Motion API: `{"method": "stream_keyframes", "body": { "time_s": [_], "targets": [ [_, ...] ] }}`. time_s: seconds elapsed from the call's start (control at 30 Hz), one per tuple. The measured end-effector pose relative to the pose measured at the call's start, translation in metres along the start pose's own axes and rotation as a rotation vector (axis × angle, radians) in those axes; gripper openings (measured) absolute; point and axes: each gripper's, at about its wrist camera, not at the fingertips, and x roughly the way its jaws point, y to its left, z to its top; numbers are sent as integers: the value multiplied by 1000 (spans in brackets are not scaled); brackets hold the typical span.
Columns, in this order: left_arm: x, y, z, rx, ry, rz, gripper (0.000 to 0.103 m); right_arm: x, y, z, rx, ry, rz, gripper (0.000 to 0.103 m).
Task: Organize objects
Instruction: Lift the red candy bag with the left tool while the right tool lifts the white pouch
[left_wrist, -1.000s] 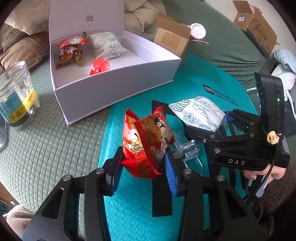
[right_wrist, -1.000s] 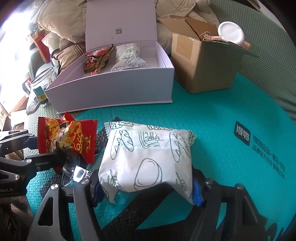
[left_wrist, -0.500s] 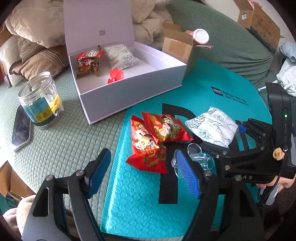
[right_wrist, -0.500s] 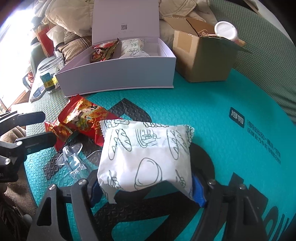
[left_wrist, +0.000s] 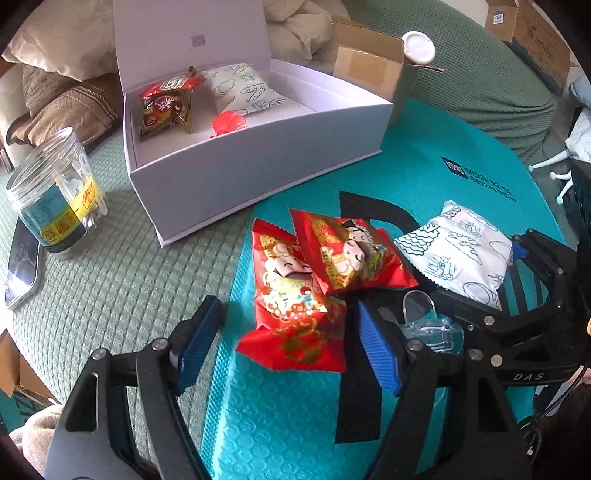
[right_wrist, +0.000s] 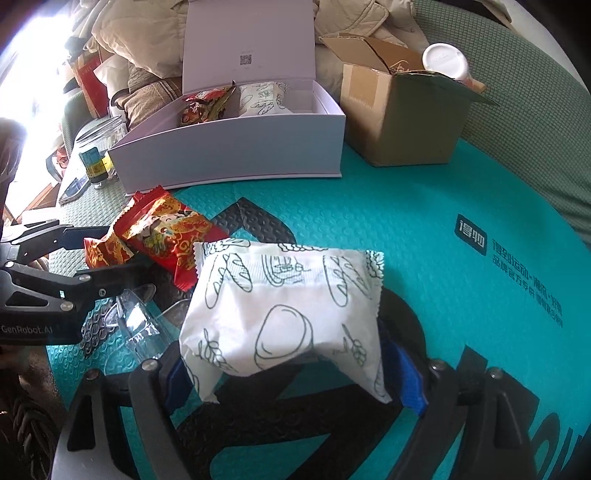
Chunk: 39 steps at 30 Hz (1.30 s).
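Left wrist view first: our left claw (left_wrist: 284, 347) is spread wide, blue pads clear of the two red snack packets (left_wrist: 314, 288) that lie overlapped on the teal mat (left_wrist: 280, 417) at frame centre. The lower packet sits between the pads, but we can't see either one pressing it. At upper left the white gift box (left_wrist: 258, 162) is open, with a red-brown snack bag (left_wrist: 166, 105), a white printed pouch (left_wrist: 243, 88) and a small red thing inside. Right wrist view: our right claw (right_wrist: 295, 373) is clenched on a white printed packet (right_wrist: 284, 314), low in the frame over the mat. A clear plastic clip (right_wrist: 136, 325) lies left of it. A cardboard box (right_wrist: 399, 122) sits upper right.
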Motion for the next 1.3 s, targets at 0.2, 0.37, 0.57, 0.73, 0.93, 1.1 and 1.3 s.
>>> {"method": "stream_keyframes", "body": {
  "time_s": [0.2,0.37,0.57,0.73,0.93,1.1,1.3],
  "targets": [
    [-1,4,-2,-12,-42,-9,65,3,-1,1,21,-12,-1,95],
    [-3,10,-5,-33,-81,-19,50,3,0,1,30,-12,-4,97],
    [-9,19,-12,-77,-132,-38,42,1,1,1,58,-20,-5,93],
    [-12,18,-16,-89,-151,-44,41,-2,3,1,62,-37,-24,73],
    [-15,19,-19,-106,-148,-53,40,-4,0,2,88,-41,-32,61],
    [-21,22,-22,-114,-149,-46,40,-8,1,1,99,-30,-19,59],
    [-27,23,-20,-113,-137,-29,40,-13,0,0,129,-19,-16,58]
  ]
}}
